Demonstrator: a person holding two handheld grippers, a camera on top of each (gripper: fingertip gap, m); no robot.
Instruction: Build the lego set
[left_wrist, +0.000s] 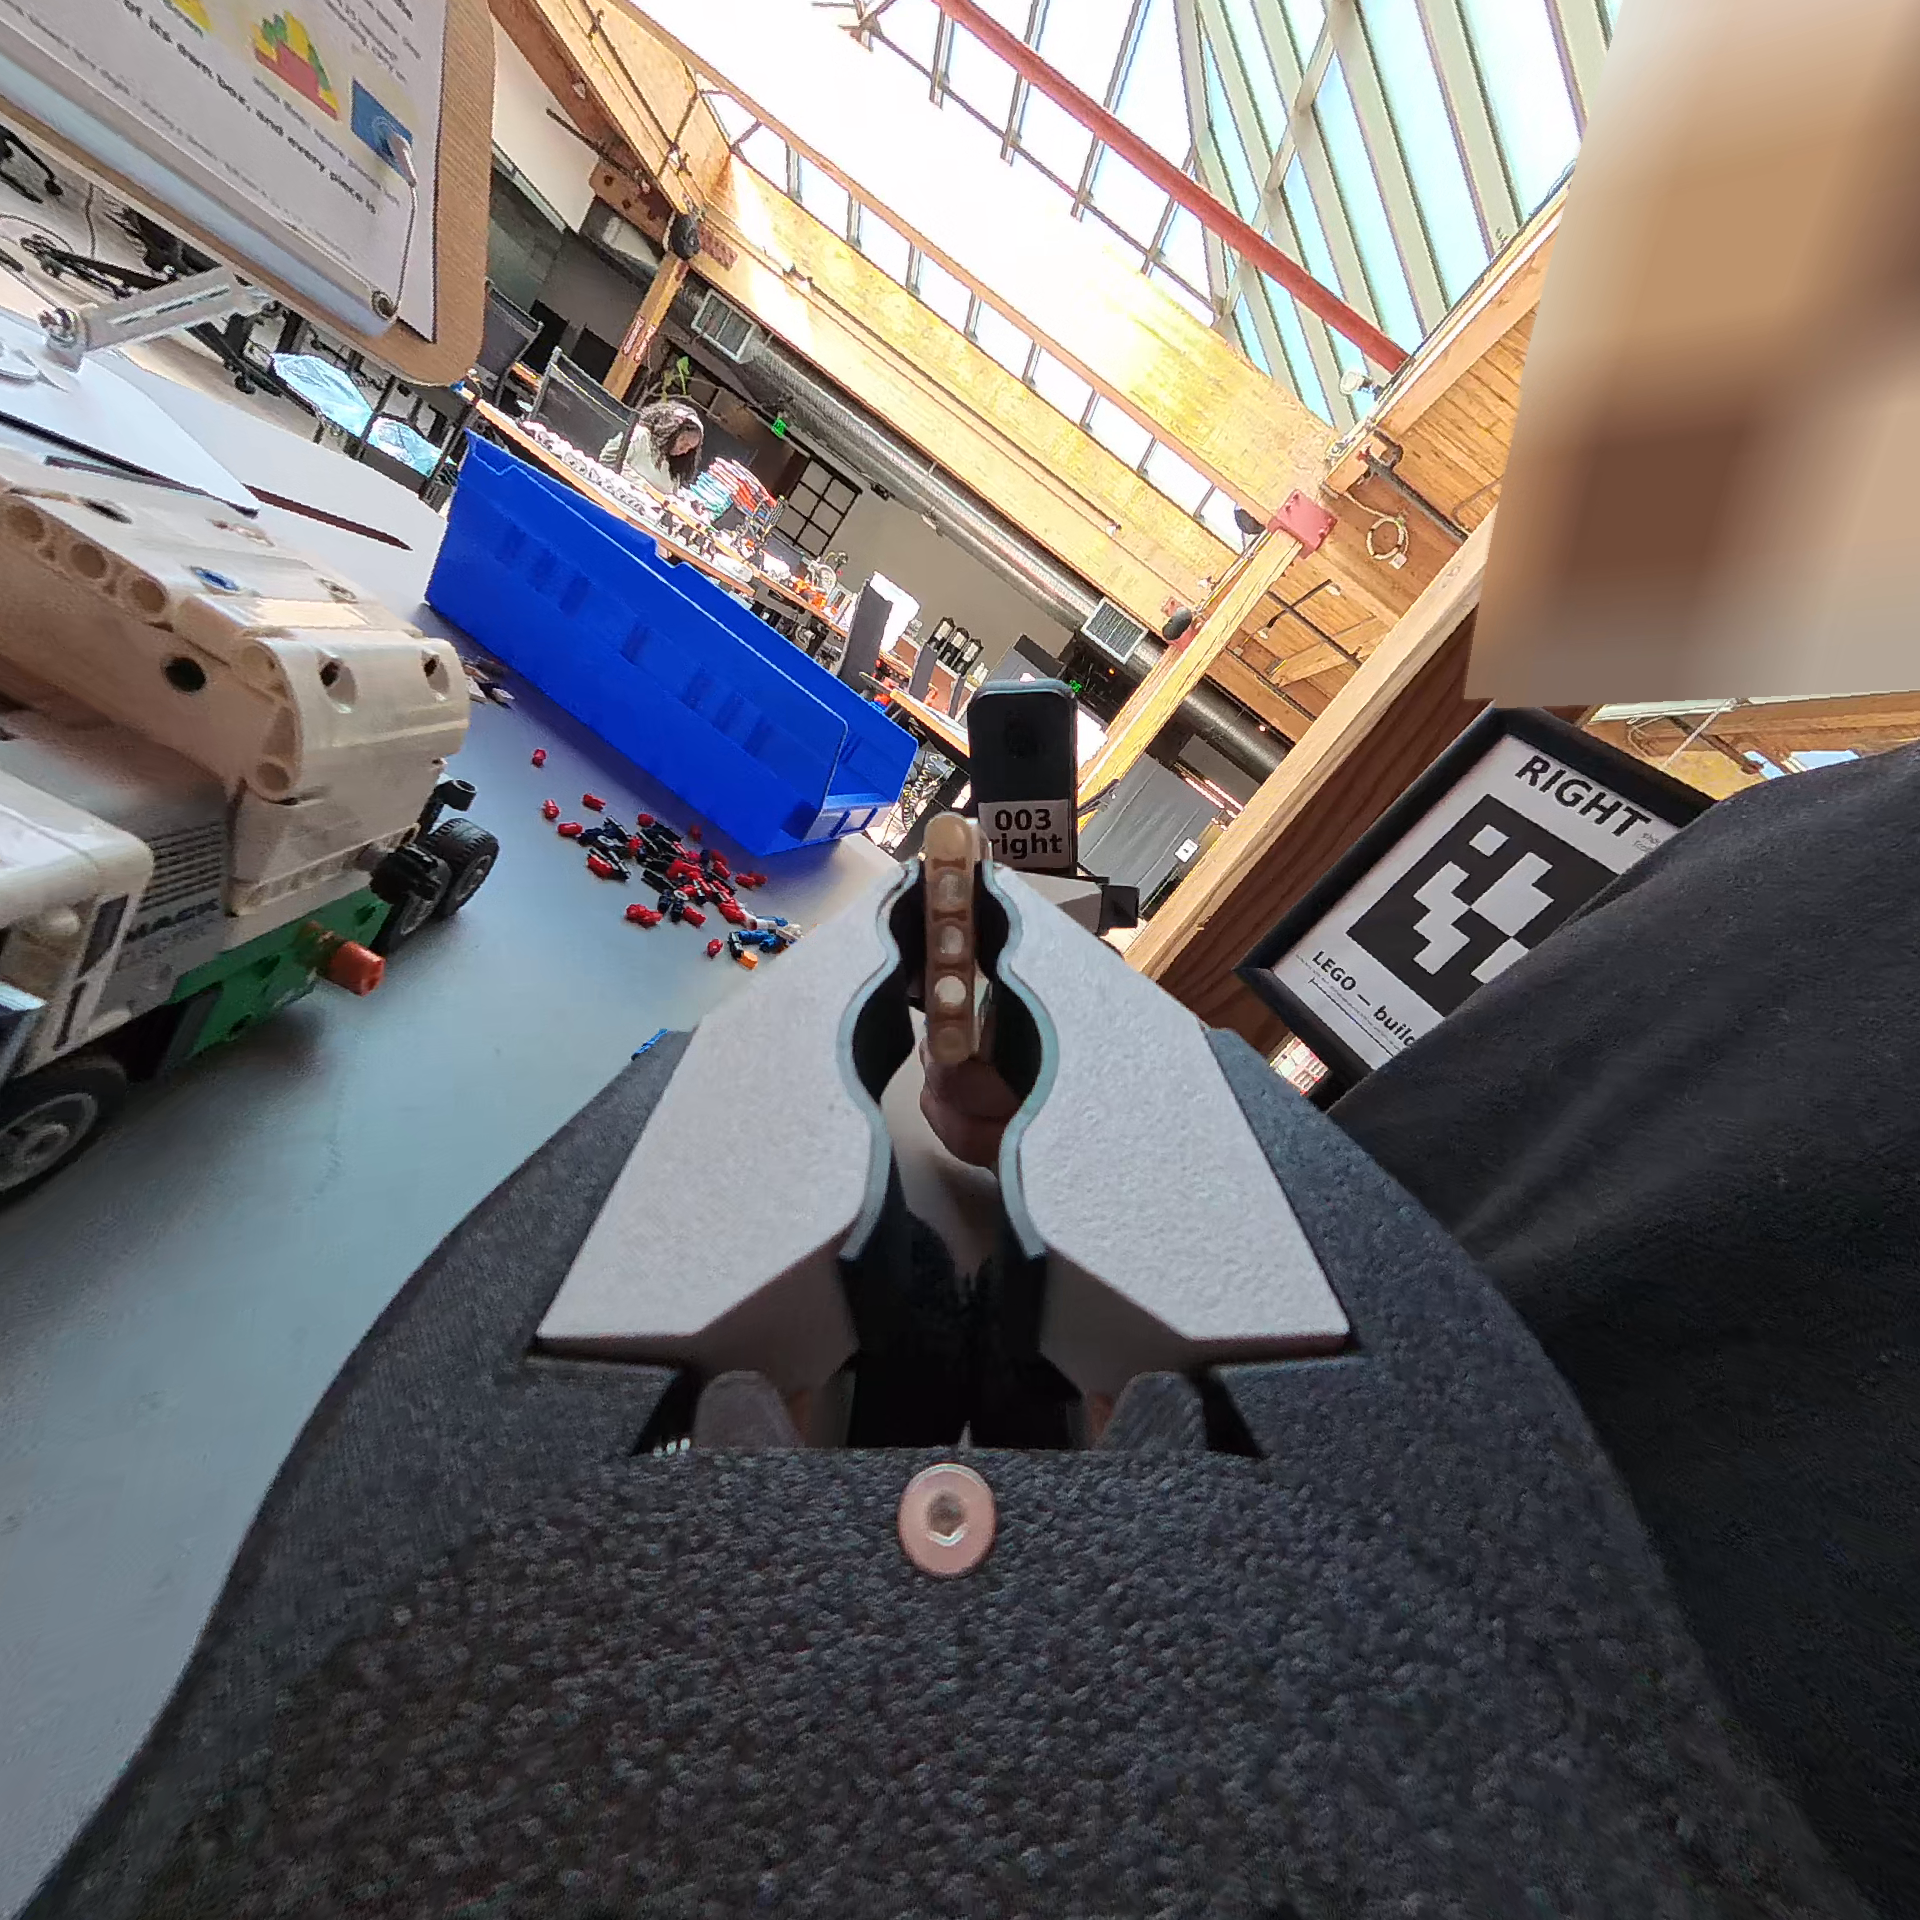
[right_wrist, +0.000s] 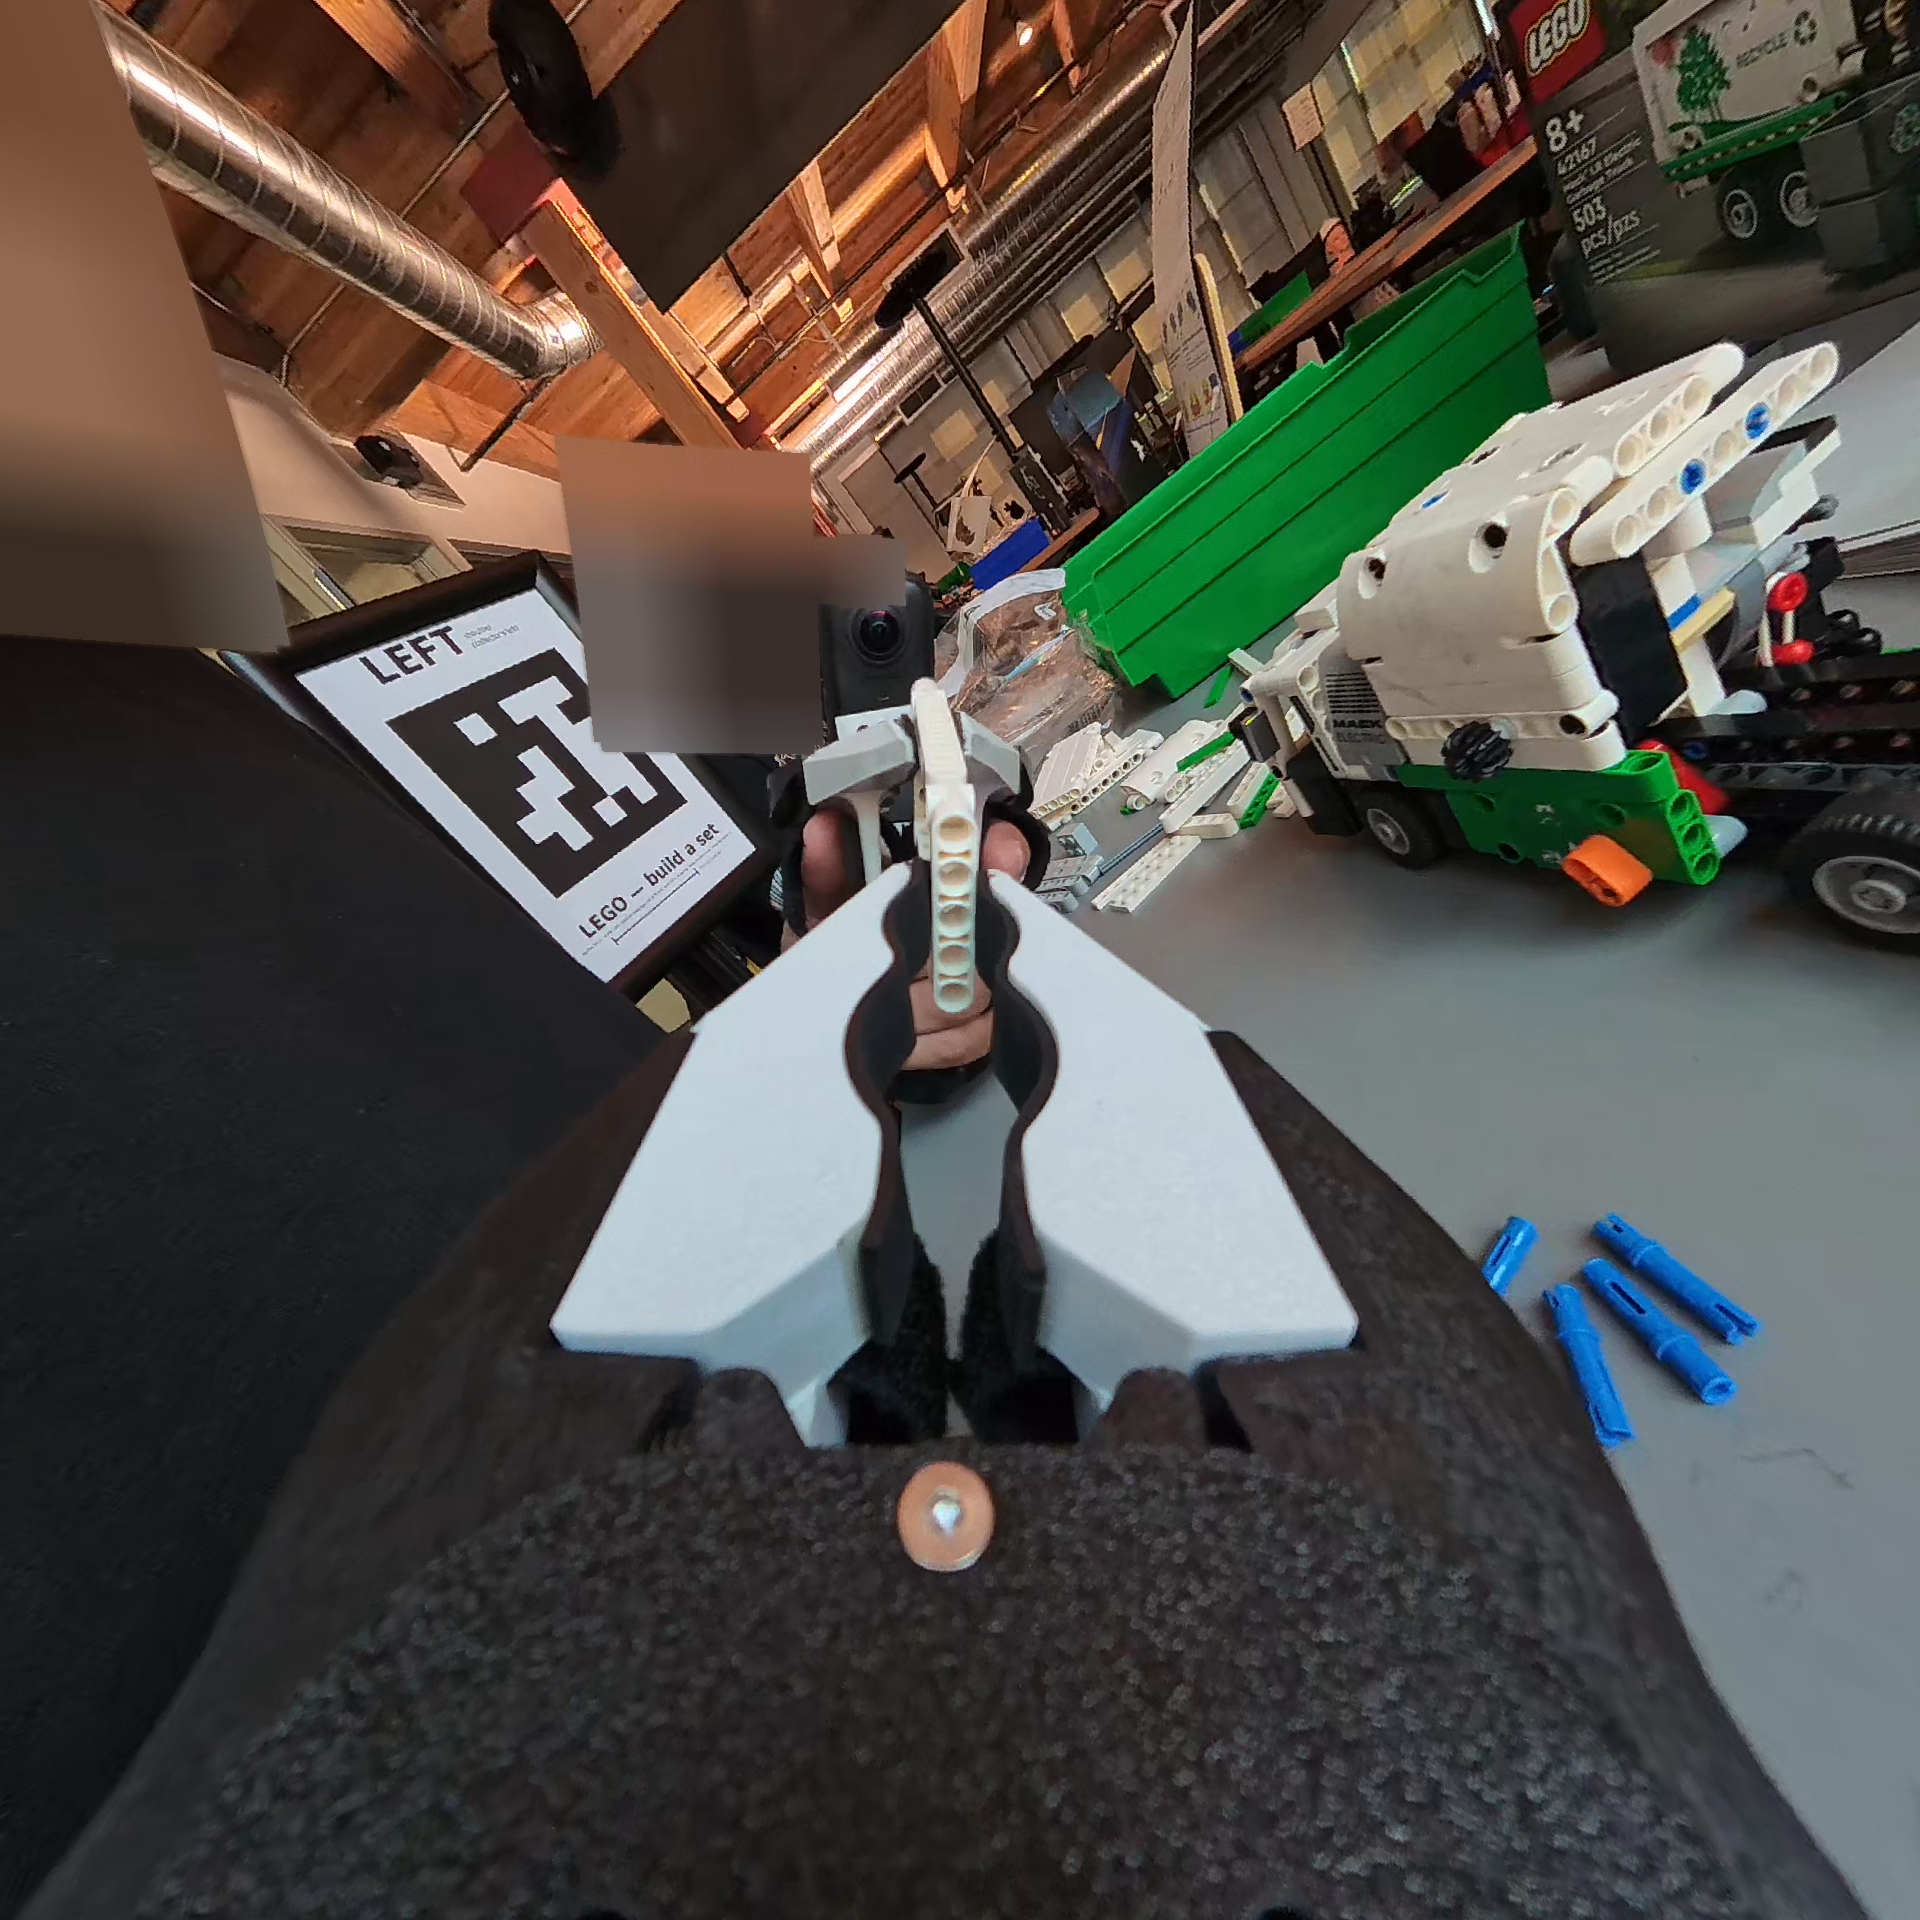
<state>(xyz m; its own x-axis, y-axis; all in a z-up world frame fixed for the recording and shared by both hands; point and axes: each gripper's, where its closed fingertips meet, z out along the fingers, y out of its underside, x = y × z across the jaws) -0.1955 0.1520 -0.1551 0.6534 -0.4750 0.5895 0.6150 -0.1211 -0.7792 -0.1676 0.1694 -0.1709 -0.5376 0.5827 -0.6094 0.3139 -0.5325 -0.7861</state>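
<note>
- While both tools are raised off the bench (right_wrist: 1351, 1091) and face one another, the left gripper (left_wrist: 948, 883) has its two fingers closed on a white holed beam (left_wrist: 951, 940), which stands on end between the tips.
- The right gripper (right_wrist: 951, 883) likewise has its fingers pressed onto a white holed beam (right_wrist: 954, 914); it appears to be the same piece seen from the other side, though that cannot be told for certain.
- In the right wrist view, the far end of the beam meets the tips of the opposite tool, where a bare hand (right_wrist: 831, 862) shows behind.
- A partly built white and green truck (right_wrist: 1558, 707) stands on the grey bench, with an orange piece (right_wrist: 1605, 868) low on its green side.
- Loose white parts (right_wrist: 1132, 800) lie on the bench just beside the truck's front, near a long green bin (right_wrist: 1299, 520).
- Four blue pins (right_wrist: 1642, 1320) lie together on the bench, well apart from the truck.
- In the left wrist view, a scatter of small red and dark pins (left_wrist: 675, 862) lies between the truck (left_wrist: 208, 810) and a blue bin (left_wrist: 665, 644), which reaches the bench's far edge.
- A framed marker card (left_wrist: 1455, 904) stands beside the holder's dark sleeve (left_wrist: 1714, 1247); a second card (right_wrist: 540, 790) shows in the right wrist view.
</note>
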